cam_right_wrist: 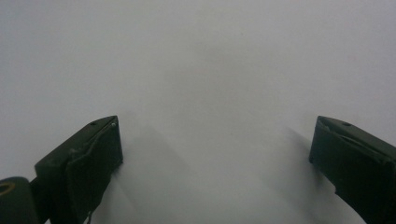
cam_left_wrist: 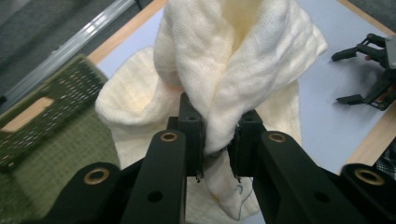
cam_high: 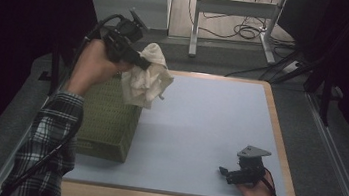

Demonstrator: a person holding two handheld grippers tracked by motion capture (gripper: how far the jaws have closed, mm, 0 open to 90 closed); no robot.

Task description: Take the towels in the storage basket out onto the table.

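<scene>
A cream knitted cloth (cam_high: 148, 77) hangs in the air above the back left of the table, bunched and drooping. My left gripper (cam_high: 139, 63) is shut on it; in the left gripper view the cloth (cam_left_wrist: 233, 70) is pinched between the two black jaws of that gripper (cam_left_wrist: 219, 140) and spills above and below them. Below it stands an olive-green woven box (cam_high: 107, 120), seen too at the left in the left gripper view (cam_left_wrist: 51, 140). My right gripper (cam_high: 226, 175) rests at the table's front right, open and with nothing in it, its fingers (cam_right_wrist: 84, 163) wide apart over bare pale table.
The pale blue table top (cam_high: 208, 132) has a wooden rim (cam_high: 283, 141). Dark carpet lies around it, and a desk frame (cam_high: 233, 14) with cables stands behind. A plaid sleeve (cam_high: 51, 143) comes in at the lower left. The right gripper (cam_left_wrist: 369, 74) appears far off in the left gripper view.
</scene>
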